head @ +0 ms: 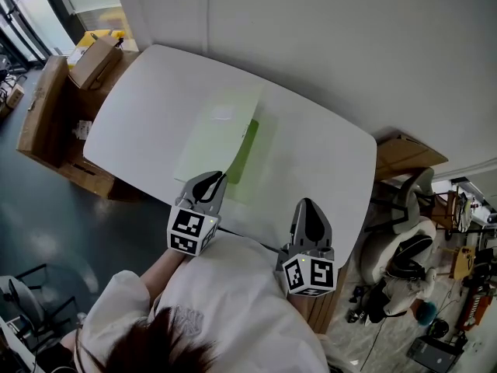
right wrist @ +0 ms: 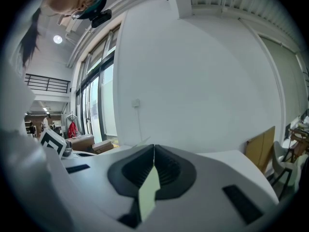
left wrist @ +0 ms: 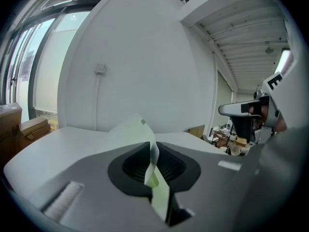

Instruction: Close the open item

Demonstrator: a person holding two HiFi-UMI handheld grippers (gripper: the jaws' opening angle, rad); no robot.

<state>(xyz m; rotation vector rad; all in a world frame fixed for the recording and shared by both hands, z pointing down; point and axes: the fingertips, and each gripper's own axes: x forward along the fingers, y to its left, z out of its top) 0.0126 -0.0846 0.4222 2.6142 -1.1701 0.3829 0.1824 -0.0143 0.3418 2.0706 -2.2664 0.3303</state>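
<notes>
While our right gripper [head: 306,206] sits at the table's [head: 155,92] near edge with its jaws pressed together, our left gripper [head: 217,180] is clamped on the lifted cover of the pale green folder [head: 220,133], which lies open mid-table just beyond it.

Folder [head: 225,142] on the table [head: 155,92] at frame centre, left gripper [head: 220,179] at its lower edge, right gripper [head: 307,204] lower right, cardboard boxes [head: 93,61] upper left, chair [head: 404,243] right.
</notes>
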